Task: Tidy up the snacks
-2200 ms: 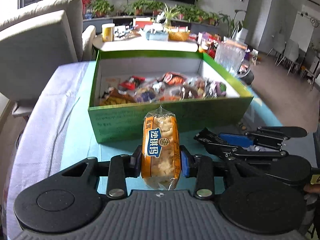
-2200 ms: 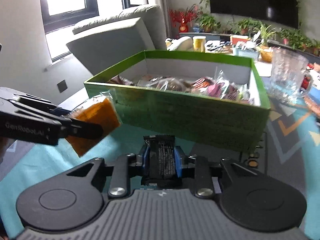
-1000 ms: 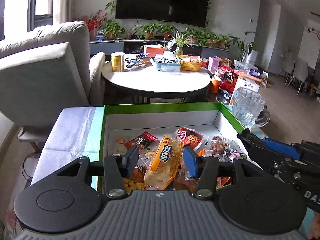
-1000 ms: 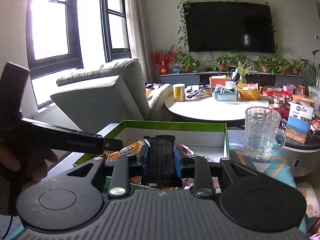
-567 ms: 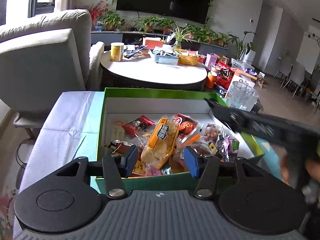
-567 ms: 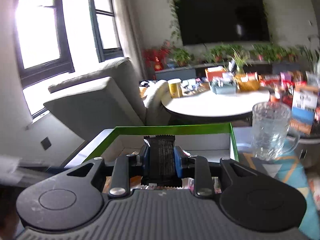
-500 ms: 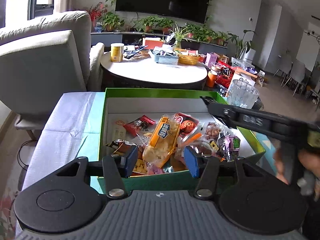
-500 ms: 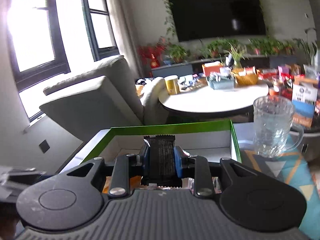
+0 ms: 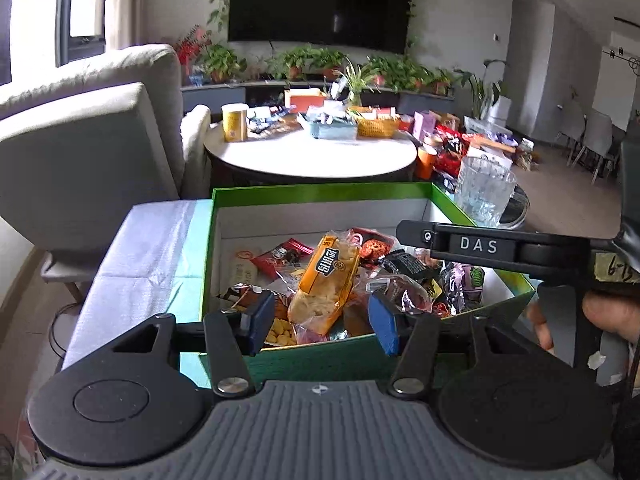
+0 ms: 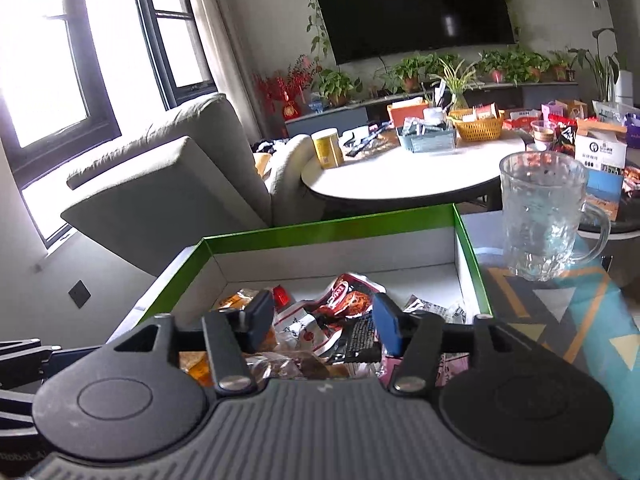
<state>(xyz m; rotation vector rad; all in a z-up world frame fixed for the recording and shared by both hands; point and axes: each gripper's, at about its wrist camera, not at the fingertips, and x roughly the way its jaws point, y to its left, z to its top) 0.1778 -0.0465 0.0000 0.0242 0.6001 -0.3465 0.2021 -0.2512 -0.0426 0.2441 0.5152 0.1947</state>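
Note:
A green box [image 9: 320, 191] with white inner walls holds several wrapped snacks. An orange snack packet [image 9: 326, 276] lies tilted on top of the pile, beyond my left gripper [image 9: 322, 322], which is open and holds nothing over the box's near wall. My right gripper [image 10: 323, 324] hangs over the box [image 10: 332, 230] with its jaws opening. The black snack packet [image 10: 360, 336] lies loose on the pile below them, and neither pad touches it. In the left wrist view the right gripper [image 9: 408, 234] reaches in from the right above that black packet [image 9: 404, 265].
A glass mug [image 10: 540, 216] stands just right of the box on a patterned teal cloth [image 10: 580, 320]. Behind are a cluttered round white table [image 10: 400, 178] and a grey armchair [image 10: 168, 176]. A person's hand [image 9: 608, 312] holds the right gripper. The left gripper's fingers [image 10: 24, 360] show at lower left.
The right gripper's jaws have parted and the black packet has dropped from them into the box. The left gripper has drawn back slightly, its orange packet left lying in the box.

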